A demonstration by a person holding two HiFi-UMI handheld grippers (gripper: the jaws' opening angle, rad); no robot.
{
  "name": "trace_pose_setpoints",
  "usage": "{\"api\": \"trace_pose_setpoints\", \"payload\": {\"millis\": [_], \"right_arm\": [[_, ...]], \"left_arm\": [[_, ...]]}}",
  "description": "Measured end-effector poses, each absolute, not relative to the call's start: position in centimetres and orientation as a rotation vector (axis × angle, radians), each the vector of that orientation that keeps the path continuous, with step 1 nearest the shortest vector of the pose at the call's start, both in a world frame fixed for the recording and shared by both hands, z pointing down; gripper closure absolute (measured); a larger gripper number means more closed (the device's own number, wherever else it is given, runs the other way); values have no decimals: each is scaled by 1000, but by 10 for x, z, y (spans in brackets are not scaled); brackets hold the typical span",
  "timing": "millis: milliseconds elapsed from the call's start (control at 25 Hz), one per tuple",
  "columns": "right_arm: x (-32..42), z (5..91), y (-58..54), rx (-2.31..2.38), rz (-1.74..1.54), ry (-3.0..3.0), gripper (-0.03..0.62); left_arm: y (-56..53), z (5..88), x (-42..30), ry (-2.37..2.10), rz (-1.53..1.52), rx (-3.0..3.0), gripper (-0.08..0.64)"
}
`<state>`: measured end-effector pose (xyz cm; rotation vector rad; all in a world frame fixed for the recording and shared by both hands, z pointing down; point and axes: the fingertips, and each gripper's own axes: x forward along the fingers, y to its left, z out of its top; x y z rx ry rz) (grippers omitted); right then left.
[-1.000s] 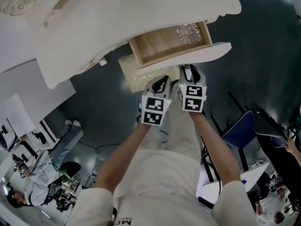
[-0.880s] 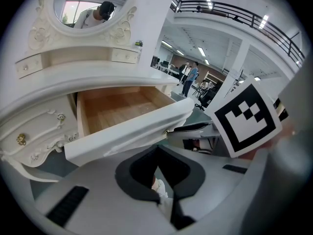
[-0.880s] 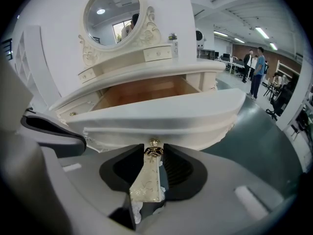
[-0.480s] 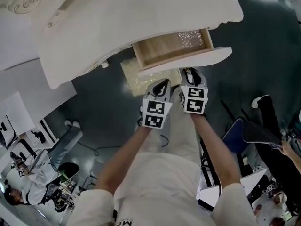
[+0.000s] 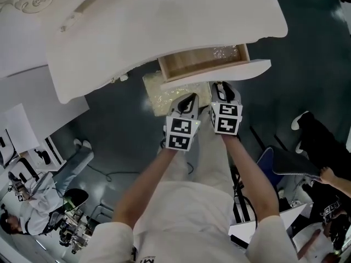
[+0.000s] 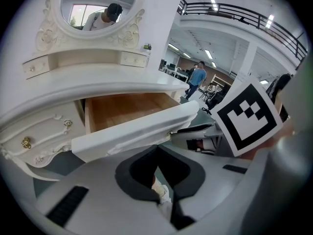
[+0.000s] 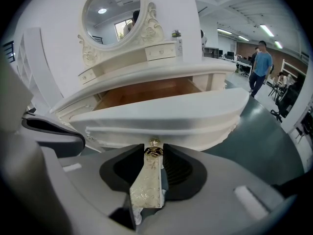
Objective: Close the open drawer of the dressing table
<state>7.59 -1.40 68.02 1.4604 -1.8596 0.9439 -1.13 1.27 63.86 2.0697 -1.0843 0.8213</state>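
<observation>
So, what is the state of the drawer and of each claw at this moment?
Drawer, partly open, wooden inside showing.
Right claw, shut on the drawer knob.
Left claw, shut, holding nothing.
Small upper drawers, shut.

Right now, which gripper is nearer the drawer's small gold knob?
Right. The right gripper clasps the small gold knob; the left gripper sits leftward, at the white drawer front.

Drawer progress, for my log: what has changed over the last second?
The drawer slid further into the dressing table; less of its wooden inside shows. The right gripper and left gripper followed it in. Unchanged: both sit at its front, the right's fingers on the knob.
</observation>
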Motion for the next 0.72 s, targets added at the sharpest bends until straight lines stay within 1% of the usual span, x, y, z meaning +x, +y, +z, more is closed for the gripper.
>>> {"api": "trace_pose_setpoints", "payload": {"millis": [720], "right_arm": [[74, 674, -50, 1386, 922, -1908, 479]], "left_arm": [[-13, 632, -17, -1204, 777, 1997, 551]]}}
